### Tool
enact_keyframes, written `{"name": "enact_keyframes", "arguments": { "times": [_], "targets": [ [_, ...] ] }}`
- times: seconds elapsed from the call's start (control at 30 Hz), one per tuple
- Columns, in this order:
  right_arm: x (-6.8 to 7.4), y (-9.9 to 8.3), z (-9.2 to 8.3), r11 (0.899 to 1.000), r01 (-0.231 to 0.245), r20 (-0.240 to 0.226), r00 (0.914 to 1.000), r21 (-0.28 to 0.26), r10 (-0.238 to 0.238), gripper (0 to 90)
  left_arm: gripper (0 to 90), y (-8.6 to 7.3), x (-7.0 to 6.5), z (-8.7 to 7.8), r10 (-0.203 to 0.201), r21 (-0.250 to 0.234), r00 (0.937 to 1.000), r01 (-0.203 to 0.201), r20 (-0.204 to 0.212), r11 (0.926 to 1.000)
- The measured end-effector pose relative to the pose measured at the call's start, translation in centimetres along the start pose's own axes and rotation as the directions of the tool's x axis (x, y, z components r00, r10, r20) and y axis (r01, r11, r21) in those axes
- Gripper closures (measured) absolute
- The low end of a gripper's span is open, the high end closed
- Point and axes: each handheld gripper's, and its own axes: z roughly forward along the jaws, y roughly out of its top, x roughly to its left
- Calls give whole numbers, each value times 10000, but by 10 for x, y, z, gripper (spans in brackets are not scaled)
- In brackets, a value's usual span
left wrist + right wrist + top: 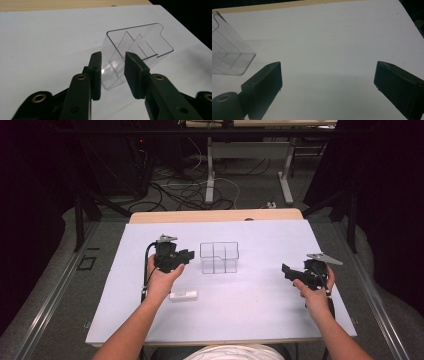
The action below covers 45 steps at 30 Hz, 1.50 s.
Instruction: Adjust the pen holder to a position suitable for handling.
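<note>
Nearest the person, a small white block [183, 295] lies on the white table [250, 315], just beside the left wrist. Above it the left gripper [189, 255] points at the clear plastic organizer [219, 257]; in the left gripper view its jaws stand narrowly apart around the organizer's [135, 47] near corner, pads not pressing the wall. Off to the right, well apart from the organizer, the right gripper [286, 270] has its jaws spread wide over bare table, holding nothing.
</note>
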Motion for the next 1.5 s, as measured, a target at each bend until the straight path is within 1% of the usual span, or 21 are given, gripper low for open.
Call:
{"name": "enact_keyframes", "arguments": {
  "times": [0.07,0.13,0.23,0.4,0.53,0.57,0.73,0.8,0.87,0.93,1.03,1.07,1.1,1.2,1.23,1.3,1.33,1.37,1.43,1.47,1.5],
  "targets": [
    [0,0,1,10000,-23,-46,10000,-66,23,76,609,-2,3,-4,59,-46,9999,-58,148,10000],
    [0,0,1,10000,-40,-30,10000,-61,40,77,570,-5,5,-7,134,-339,9999,-132,64,9993],
    [-1,0,0,10000,-20,-32,10000,4,20,78,510,-9,8,-12,349,-395,9993,-343,131,9986],
    [-2,0,0,10000,27,-86,10000,-76,-28,79,452,-14,13,-21,728,-184,9968,-722,328,9972],
    [-2,0,0,10000,23,-98,9999,-64,-24,79,404,-16,15,-25,1104,43,9937,-1105,186,9939],
    [-1,0,0,10000,-5,-101,9999,-60,5,79,391,-16,16,-26,1309,189,9913,-1311,98,9912],
    [-2,0,0,10000,16,-104,9999,-53,-17,79,361,-17,20,-28,1920,-73,9813,-1919,116,9814],
    [-2,0,0,10000,22,-108,9999,-53,-23,79,336,-16,23,-30,2459,73,9692,-2459,-99,9693],
    [-2,0,0,10000,18,-105,9999,-45,-18,80,301,-16,25,-30,2585,73,9657,-2584,-238,9660],
    [-2,0,0,10000,15,-108,9999,-39,-15,80,273,-15,26,-31,2522,264,9671,-2514,-319,9675],
    [-2,0,0,10000,16,-108,9999,-41,-17,80,242,-16,27,-30,2827,609,9582,-2798,-437,9581],
    [-2,0,0,10000,9,-104,9999,-32,-10,79,218,-16,27,-30,2985,793,9530,-2940,-520,9525],
    [-2,-1,0,10000,5,-96,10000,-23,-5,80,189,-17,26,-30,3220,1020,9451,-3154,-559,9435],
    [-2,-1,0,10000,24,-109,9999,-22,-24,80,164,-21,23,-26,4005,1296,9132,-3892,-757,9120],
    [-2,-1,0,10000,31,-112,9999,-19,-31,80,161,-23,22,-25,4283,1445,9007,-4155,-722,8981],
    [-2,-1,1,10000,19,-102,9999,-18,-19,80,159,-26,19,-21,4937,1880,8664,-4740,-745,8602],
    [-2,-1,1,10000,31,-109,9999,-13,-31,80,155,-27,17,-19,5357,2144,8418,-5122,-670,8317],
    [-2,-1,1,10000,55,-115,9999,-7,-55,80,151,-30,14,-17,5484,2316,8339,-5224,-619,8206],
    [-2,-1,1,10000,58,-128,9999,-6,-58,80,152,-34,11,-12,5906,2516,8057,-5631,-447,7872],
    [-2,-1,1,10000,76,-128,9999,-1,-76,80,153,-36,9,-10,6057,2625,7949,-5774,-357,7731],
    [-2,-1,1,10000,79,-131,9999,17,-79,80,158,-37,8,-8,6351,2818,7723,-6066,-128,7434]
  ]
}}
